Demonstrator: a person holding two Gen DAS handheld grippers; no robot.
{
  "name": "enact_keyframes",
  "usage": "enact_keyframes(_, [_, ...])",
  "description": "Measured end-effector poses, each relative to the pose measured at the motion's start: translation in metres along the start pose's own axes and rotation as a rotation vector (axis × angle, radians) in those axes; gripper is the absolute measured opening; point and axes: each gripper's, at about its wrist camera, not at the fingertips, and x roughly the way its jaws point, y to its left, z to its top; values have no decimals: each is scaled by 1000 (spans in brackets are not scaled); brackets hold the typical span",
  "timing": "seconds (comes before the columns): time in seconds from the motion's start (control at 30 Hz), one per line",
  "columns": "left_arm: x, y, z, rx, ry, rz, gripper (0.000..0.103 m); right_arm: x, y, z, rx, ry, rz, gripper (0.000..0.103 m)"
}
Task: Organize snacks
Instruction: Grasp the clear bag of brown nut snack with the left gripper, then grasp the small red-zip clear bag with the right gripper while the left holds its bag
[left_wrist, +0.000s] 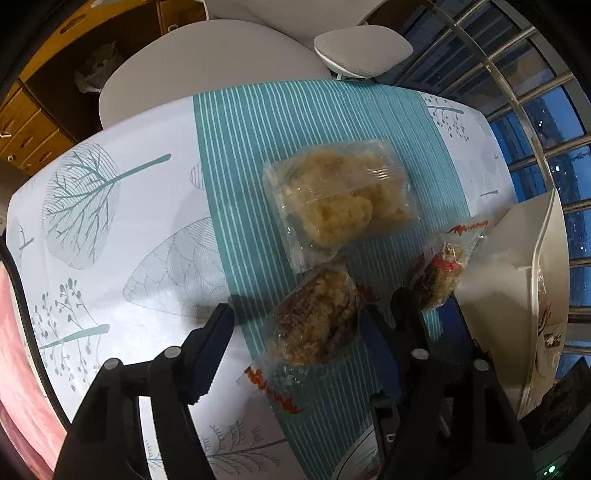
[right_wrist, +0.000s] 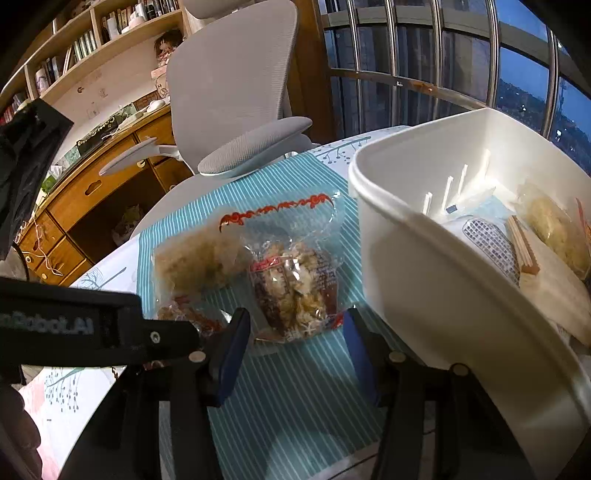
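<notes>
The table (left_wrist: 155, 122) was covered with a white cloth that had a teal striped band in the middle and drawings of trees and leaves. Three snack packets lay on the teal band. The pale snack bag (left_wrist: 338, 197), a clear bag with light yellow pieces, lay farthest from the left wrist camera. Nearer to that camera lay the brown snack packet (left_wrist: 317, 321), clear with red print at its end, and its top edge touched the pale bag.

The left gripper (left_wrist: 295, 332) pointed steeply down over this brown packet. Its two blue pads stood on both sides of the packet. The right pad was at the edge of the wrapper, but the left pad was apart from it, so the packet was between the jaws and not yet squeezed.

The second brown packet (right_wrist: 295, 284), also with red print, lay just beside the white bin (right_wrist: 424, 266). The right gripper (right_wrist: 293, 325) was at its near end with the jaws half apart. The pads stood close on each side of the wrapper, and it was not possible to tell whether they pressed on it.

The white bin stood at the right edge of the table and held already a bag of pale snacks (right_wrist: 554, 229) and some other flat packets. A grey chair (right_wrist: 236, 85) stood behind the table.
</notes>
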Motion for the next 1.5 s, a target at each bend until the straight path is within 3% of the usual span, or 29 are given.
enact_keyframes(0.2, [1,-5,-1,14,-23,-51,44,1,3,1,-44,-15,-9,44])
enact_keyframes(0.37, [0,1,-3,-21,-44,-89,41,2,2,1,-51,-16,-2,37])
enact_keyframes(0.43, [-6,11,-8,-40,-52,-111,38,4,2,1,-67,-10,-20,17])
enact_keyframes(0.5, [-8,14,-9,-50,-56,-112,37,5,1,3,-72,-11,-29,11])
enact_keyframes(0.87, [-15,24,-20,-97,-62,-101,37,0,-5,5,-75,1,15,0])
enact_keyframes(1.3, [-44,44,-39,-156,-108,-95,37,-36,6,10,-115,-19,74,0])
enact_keyframes(1.5, [-63,47,-50,-191,-160,-127,37,-60,9,33,-135,73,149,1])
